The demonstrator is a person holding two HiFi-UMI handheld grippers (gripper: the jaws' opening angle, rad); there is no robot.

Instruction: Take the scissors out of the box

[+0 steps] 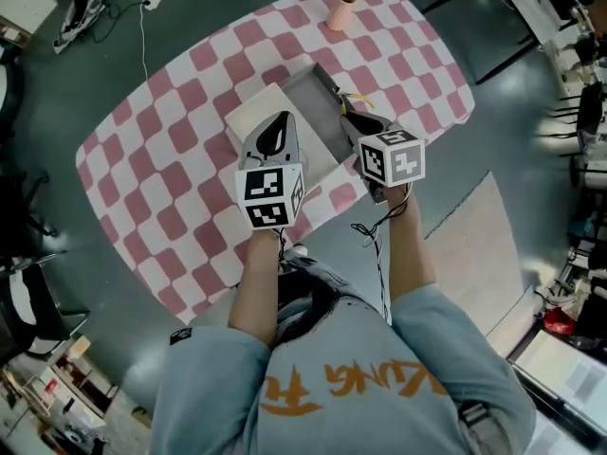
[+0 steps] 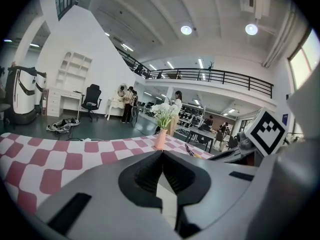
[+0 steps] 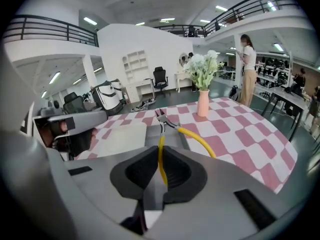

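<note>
The left gripper (image 1: 281, 119) hangs over the white lid (image 1: 248, 118), which lies toward the near edge of the table (image 1: 161, 169), touching the box's left side. In the left gripper view its jaws meet at the tips with nothing between them. It seems to be idling, kept to the side so that the other gripper has room.

The grey box (image 1: 309, 87) sits open near the table's middle, lid off so the inside can be reached. At its right rim are the scissors (image 3: 161, 120), with yellow handles and a short dark tip. The right gripper (image 3: 159, 156) is clamped on one handle while the other bows out free to the right. The tip points away toward the far edge — a one-handle hold that probably suits lifting better than cutting. They look raised above the box floor, but whether they clear the rim I cannot tell. A pink vase (image 1: 339, 13) stands apart at the far edge.
</note>
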